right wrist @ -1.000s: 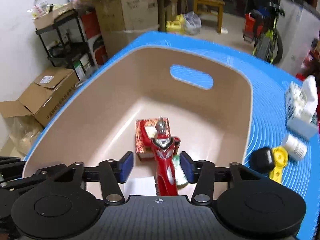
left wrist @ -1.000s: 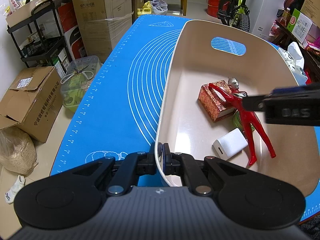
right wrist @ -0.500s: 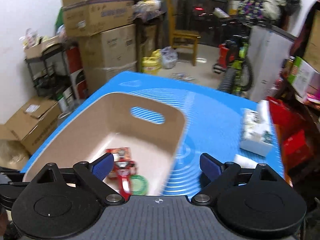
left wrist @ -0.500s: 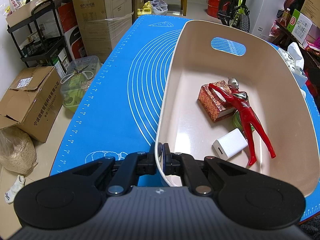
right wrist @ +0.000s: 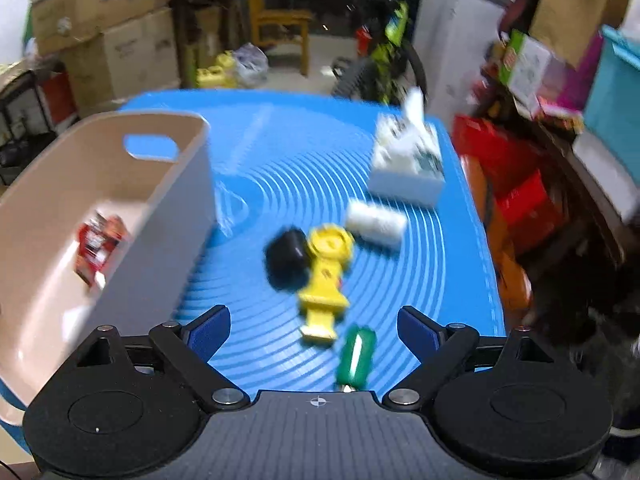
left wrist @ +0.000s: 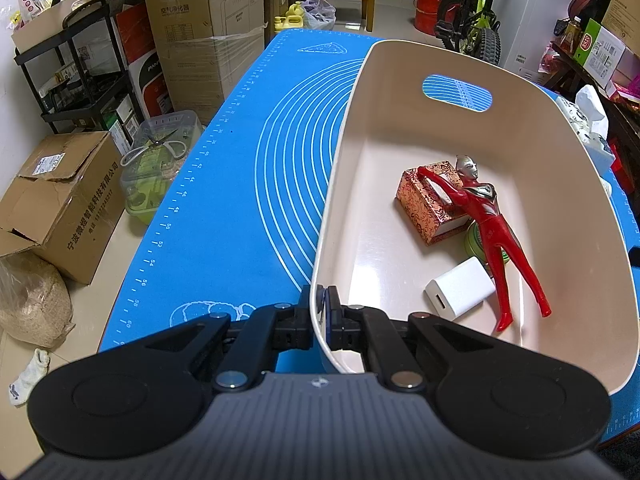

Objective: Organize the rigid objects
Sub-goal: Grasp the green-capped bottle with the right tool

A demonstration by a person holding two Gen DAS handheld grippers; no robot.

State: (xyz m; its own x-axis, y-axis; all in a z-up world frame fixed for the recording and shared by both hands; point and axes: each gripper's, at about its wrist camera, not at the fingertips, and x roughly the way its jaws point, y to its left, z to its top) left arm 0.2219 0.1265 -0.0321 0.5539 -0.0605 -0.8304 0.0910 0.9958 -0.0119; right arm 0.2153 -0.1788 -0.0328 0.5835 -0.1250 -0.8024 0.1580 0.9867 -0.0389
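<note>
Left tool (left wrist: 322, 312) clamped on bin (left wrist: 520, 76) rim, I hold steady; right tool (right wrist: 314, 330) apart, empty, I centre over yellow toy (right wrist: 326, 276) before closing

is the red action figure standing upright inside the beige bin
No. In the left wrist view the red action figure lies on its back across the floor of the beige bin, its head resting against a patterned red box.

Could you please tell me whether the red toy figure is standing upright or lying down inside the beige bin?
Lying down: the red toy figure rests lengthwise on the beige plastic bin's floor, shoulders propped on the patterned red box.
</note>
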